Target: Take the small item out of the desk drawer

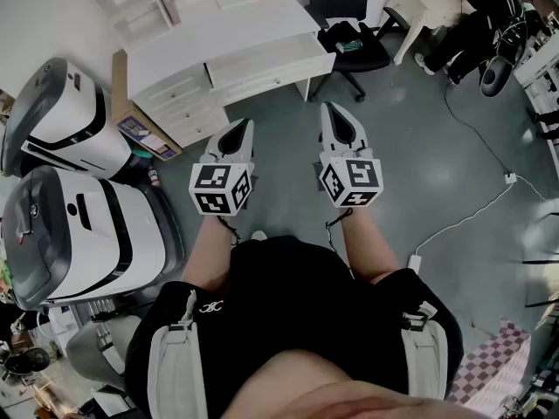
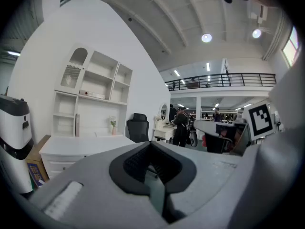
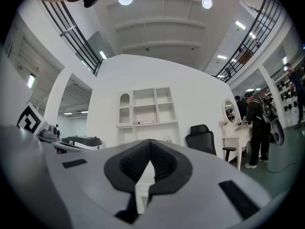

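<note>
Desk (image 1: 253, 26) one; left gripper (image 1: 242, 124), right gripper (image 1: 331, 106) both closed, empty.

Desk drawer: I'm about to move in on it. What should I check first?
1. Left gripper empty, jaws together: ok.
2. Right gripper empty, jaws together: ok.
3. White desk within reach: not ok; both grippers hang well short of it.
4. Drawer fronts at the desk's left end in view: ok.
5. Small item located: cannot tell; no drawer interior shows.
6. Black office chair off the approach: ok; it stands at the desk's right end.
</note>
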`<action>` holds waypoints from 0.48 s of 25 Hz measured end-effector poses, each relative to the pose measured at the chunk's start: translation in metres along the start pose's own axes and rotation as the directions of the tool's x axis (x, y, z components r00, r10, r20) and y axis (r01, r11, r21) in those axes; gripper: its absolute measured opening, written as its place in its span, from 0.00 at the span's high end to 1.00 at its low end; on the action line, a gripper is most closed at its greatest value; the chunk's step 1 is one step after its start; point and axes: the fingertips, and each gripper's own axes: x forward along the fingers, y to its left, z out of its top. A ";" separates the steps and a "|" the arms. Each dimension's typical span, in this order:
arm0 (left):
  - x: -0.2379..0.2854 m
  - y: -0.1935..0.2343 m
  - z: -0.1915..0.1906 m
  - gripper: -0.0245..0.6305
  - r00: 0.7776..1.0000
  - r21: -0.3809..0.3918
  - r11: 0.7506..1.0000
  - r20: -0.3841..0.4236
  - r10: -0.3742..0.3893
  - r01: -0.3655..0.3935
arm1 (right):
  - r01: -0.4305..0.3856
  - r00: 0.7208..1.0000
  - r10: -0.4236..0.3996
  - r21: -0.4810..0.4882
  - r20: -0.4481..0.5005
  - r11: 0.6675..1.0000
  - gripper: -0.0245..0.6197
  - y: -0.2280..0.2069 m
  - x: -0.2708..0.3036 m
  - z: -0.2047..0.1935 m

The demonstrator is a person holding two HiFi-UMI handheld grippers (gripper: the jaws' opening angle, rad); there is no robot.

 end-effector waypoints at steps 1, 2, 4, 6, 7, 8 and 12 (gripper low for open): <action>0.000 0.001 0.002 0.94 1.000 0.003 1.000 -0.001 -0.002 0.002 | 0.001 1.000 -0.001 0.007 0.003 1.000 0.97 0.001 0.001 0.001; 0.000 0.002 0.003 0.94 1.000 0.005 1.000 -0.001 -0.004 0.004 | 0.003 1.000 -0.004 0.014 0.005 1.000 0.97 0.001 0.002 0.002; 0.000 0.005 0.004 0.94 1.000 0.005 1.000 -0.002 -0.006 0.006 | 0.009 1.000 -0.009 0.022 0.007 1.000 0.97 0.003 0.004 0.002; -0.002 0.009 0.004 0.94 1.000 0.003 1.000 -0.001 -0.005 0.005 | 0.010 1.000 -0.010 0.023 0.005 1.000 0.97 0.005 0.006 0.001; -0.003 0.011 0.004 0.94 1.000 0.001 1.000 0.000 -0.004 0.004 | 0.009 1.000 -0.009 0.023 0.004 1.000 0.97 0.007 0.008 0.001; -0.003 0.014 0.004 0.94 1.000 0.000 1.000 0.001 -0.003 0.003 | 0.009 1.000 -0.009 0.022 0.004 1.000 0.97 0.009 0.009 0.001; -0.004 0.030 0.003 0.94 1.000 -0.007 1.000 0.004 -0.005 0.005 | 0.017 1.000 -0.017 0.014 -0.002 1.000 0.97 0.020 0.020 -0.004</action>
